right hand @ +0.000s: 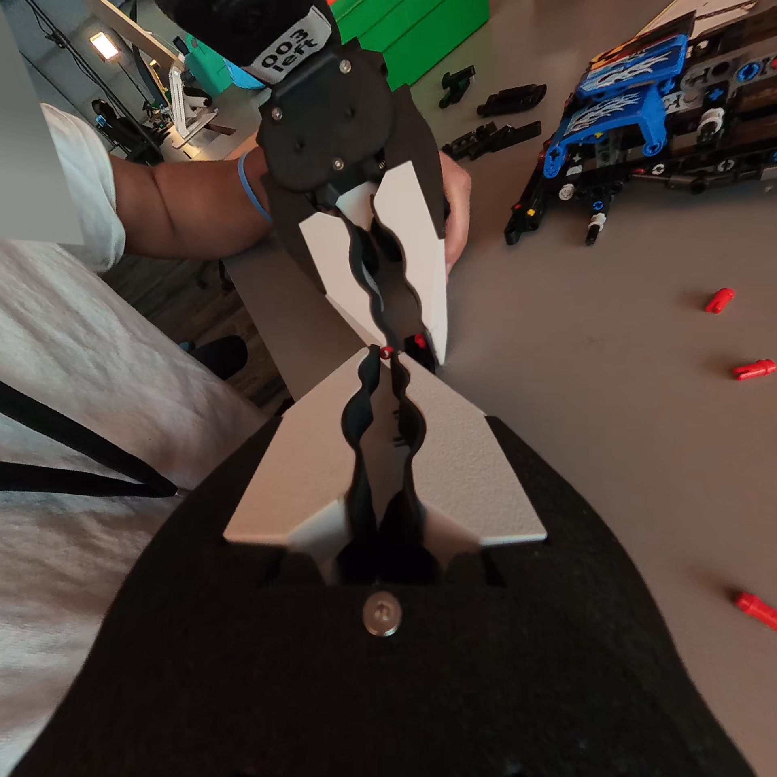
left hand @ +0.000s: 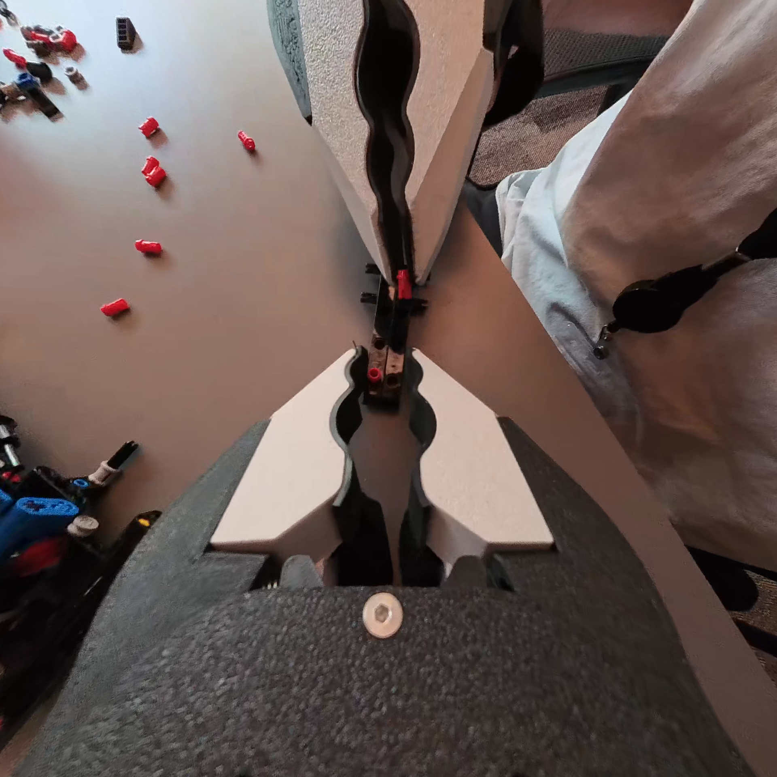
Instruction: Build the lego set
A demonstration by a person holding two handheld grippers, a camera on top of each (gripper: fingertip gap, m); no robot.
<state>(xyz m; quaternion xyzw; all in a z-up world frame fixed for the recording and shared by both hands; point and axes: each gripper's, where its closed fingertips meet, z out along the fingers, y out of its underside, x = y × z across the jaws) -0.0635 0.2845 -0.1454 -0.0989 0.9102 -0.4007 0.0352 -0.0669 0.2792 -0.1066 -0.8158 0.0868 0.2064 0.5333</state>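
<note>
My left gripper (left hand: 384, 355) is shut on the near end of a black beam assembly (left hand: 389, 323), which has a red pin (left hand: 373, 373) in one hole and is held above the grey table (left hand: 235, 294). My right gripper (left hand: 403, 275) comes in from the far side, shut on a small red pin (left hand: 403, 285) at the beam's far end. In the right wrist view my right gripper (right hand: 384, 353) pinches the red pin (right hand: 386, 352) at its fingertips. It sits right against the black beam (right hand: 424, 353) held by my left gripper (right hand: 414, 347).
Loose red pins (left hand: 148, 247) lie scattered on the table to the left; more red pins (right hand: 754, 370) show in the right wrist view. A partly built blue and black model (right hand: 622, 126) and loose black beams (right hand: 511, 99) sit farther back. The person's white shirt (left hand: 630, 252) is beyond the table edge. The grippers' ends are close to 4 cm from one another.
</note>
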